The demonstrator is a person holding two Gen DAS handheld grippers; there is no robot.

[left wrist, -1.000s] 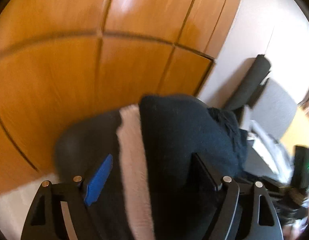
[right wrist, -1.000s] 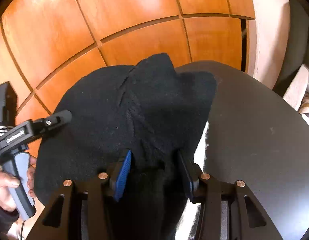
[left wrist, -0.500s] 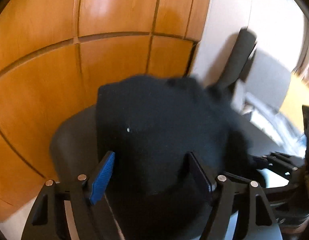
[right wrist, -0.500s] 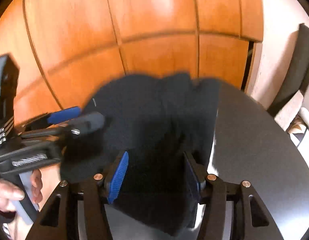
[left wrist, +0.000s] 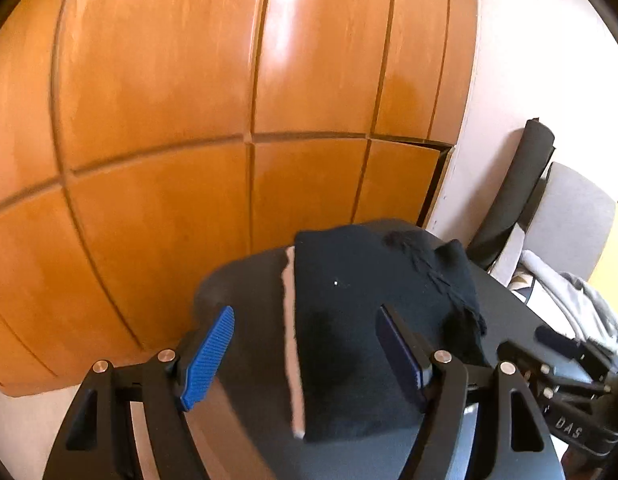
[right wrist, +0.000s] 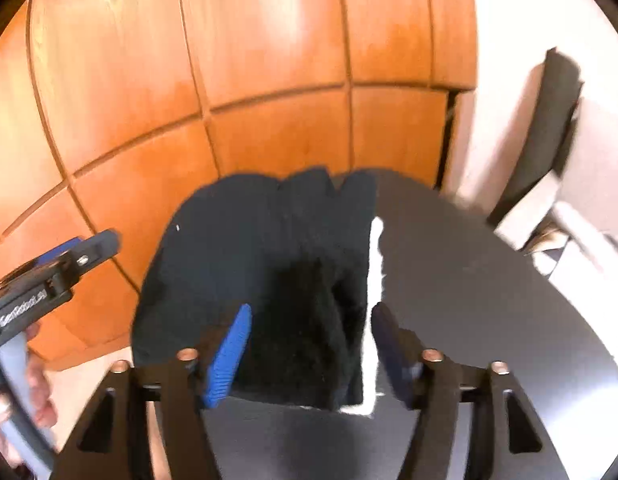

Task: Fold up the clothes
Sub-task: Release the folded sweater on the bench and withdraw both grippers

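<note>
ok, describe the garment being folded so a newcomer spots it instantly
Find the round dark table in front of the orange wood-panelled wall. On it lies a black knit garment, folded; a thin white strip shows along one edge.

The dark table (right wrist: 489, 300) lies bare to the right of the folded black garment (right wrist: 249, 264), open for a gripper. Wooden cupboard doors (left wrist: 229, 120) close off the far side. A chair (left wrist: 565, 216) crowds the right edge.

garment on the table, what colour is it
Black garment, with a thin white strip along one edge; clearest in the left wrist view.
</note>
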